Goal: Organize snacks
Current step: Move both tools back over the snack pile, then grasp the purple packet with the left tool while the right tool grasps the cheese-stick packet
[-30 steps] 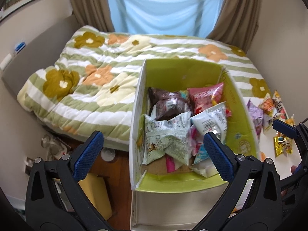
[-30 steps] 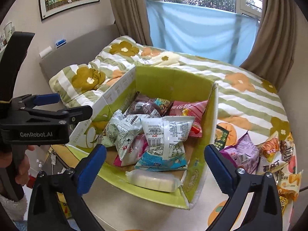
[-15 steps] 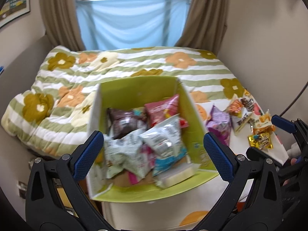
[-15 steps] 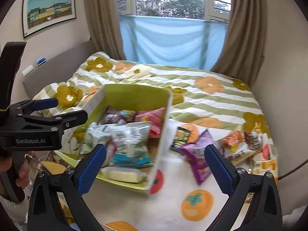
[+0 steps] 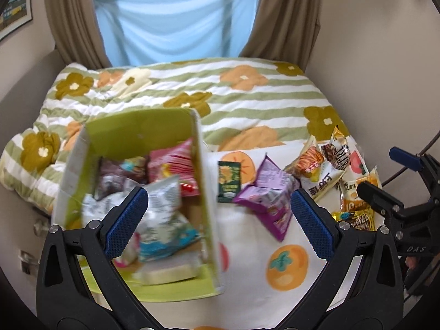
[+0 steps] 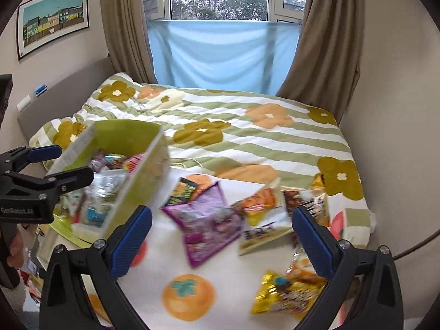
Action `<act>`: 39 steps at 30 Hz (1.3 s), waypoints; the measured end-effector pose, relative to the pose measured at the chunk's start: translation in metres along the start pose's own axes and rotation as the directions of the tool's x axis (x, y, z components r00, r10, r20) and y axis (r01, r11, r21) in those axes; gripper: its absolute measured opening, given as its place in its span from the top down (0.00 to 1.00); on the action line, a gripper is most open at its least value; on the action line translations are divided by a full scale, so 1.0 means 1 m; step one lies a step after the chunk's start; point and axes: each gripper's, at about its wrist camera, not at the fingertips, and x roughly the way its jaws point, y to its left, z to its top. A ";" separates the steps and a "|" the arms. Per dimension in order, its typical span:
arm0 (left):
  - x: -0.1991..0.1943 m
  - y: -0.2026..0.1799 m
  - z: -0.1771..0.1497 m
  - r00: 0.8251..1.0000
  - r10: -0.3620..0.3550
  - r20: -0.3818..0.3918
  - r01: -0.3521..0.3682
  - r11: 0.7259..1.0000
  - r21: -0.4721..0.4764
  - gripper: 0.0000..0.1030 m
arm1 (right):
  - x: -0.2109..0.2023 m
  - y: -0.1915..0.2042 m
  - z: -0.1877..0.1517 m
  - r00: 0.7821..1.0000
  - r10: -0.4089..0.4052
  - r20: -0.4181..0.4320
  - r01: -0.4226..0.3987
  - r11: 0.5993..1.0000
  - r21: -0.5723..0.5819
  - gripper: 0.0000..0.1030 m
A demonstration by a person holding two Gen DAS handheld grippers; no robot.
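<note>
While both pairs of blue-padded fingers stand spread wide with nothing between them, the left gripper [image 5: 217, 220] hovers above the near edge of the desk [image 5: 247, 250], whose white cloth is printed with orange fruit. Its left finger [image 5: 125, 222] overlaps the green box [image 5: 143, 129] in the left wrist view, at about 9 o'clock from the gap; whether it touches the box cannot be told. Inside the box lie several packets, among them a white-and-grey bag [image 5: 162, 206] and a red bag [image 5: 173, 165], blurred. Its right finger [image 5: 310, 222] sits just beside the purple snack bag [image 5: 266, 192], which lies on the cloth at about 1 o'clock from the gap. A small dark green packet [image 5: 229, 181] lies between box and purple bag, at 12 o'clock.

Seen from its own camera, the right gripper [image 6: 220, 239] is released too, its fingers [image 6: 132, 239] wide apart. The purple snack bag [image 6: 206, 220] lies directly ahead in the gap, at 12 o'clock, apart from both pads. An orange packet [image 6: 258, 203] lies at 1 o'clock, and a gold packet [image 6: 286, 294] at about 4 o'clock, near the right pad. The green box [image 6: 123, 134] stands at 10 o'clock, well to the left. Beyond the desk lies the bed [image 6: 247, 137] with its flowered, striped quilt.
</note>
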 end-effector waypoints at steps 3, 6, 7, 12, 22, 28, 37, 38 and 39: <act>0.017 -0.025 0.002 0.999 0.019 -0.029 -0.019 1.000 -0.011 0.00 | 0.012 -0.023 -0.001 1.000 0.012 -0.018 -0.013 1.000 -0.021 0.02; 0.034 -0.046 0.003 0.998 0.031 -0.052 -0.032 0.999 -0.017 0.00 | 0.028 -0.044 -0.004 0.999 0.028 -0.044 -0.031 0.998 -0.062 0.02; 0.040 -0.053 0.003 0.997 0.037 -0.062 -0.038 0.999 -0.013 0.00 | 0.035 -0.050 -0.005 0.998 0.038 -0.058 -0.043 0.996 -0.083 0.02; 0.078 -0.080 0.004 0.990 0.064 -0.123 -0.061 0.998 0.034 0.00 | 0.068 -0.068 -0.011 0.990 0.078 -0.116 -0.094 0.985 -0.143 0.02; 0.162 -0.097 0.001 0.966 0.055 -0.252 -0.024 0.992 0.126 0.00 | 0.128 -0.080 -0.024 0.978 0.094 -0.188 -0.137 0.965 -0.226 0.02; 0.192 -0.089 -0.010 0.947 0.038 -0.319 0.005 0.991 0.133 0.00 | 0.142 -0.075 -0.029 0.976 0.096 -0.194 -0.156 0.935 -0.318 0.02; 0.207 -0.090 -0.024 0.940 0.019 -0.340 0.038 0.987 0.159 0.10 | 0.159 -0.069 -0.029 0.967 0.133 -0.216 -0.206 0.911 -0.358 0.02; 0.207 -0.091 -0.025 0.941 0.012 -0.338 0.046 0.985 0.164 0.17 | 0.160 -0.068 -0.028 0.966 0.136 -0.220 -0.209 0.911 -0.356 0.02; 0.206 -0.091 -0.024 0.942 0.005 -0.336 0.054 0.985 0.166 0.20 | 0.162 -0.068 -0.028 0.965 0.139 -0.223 -0.213 0.911 -0.353 0.02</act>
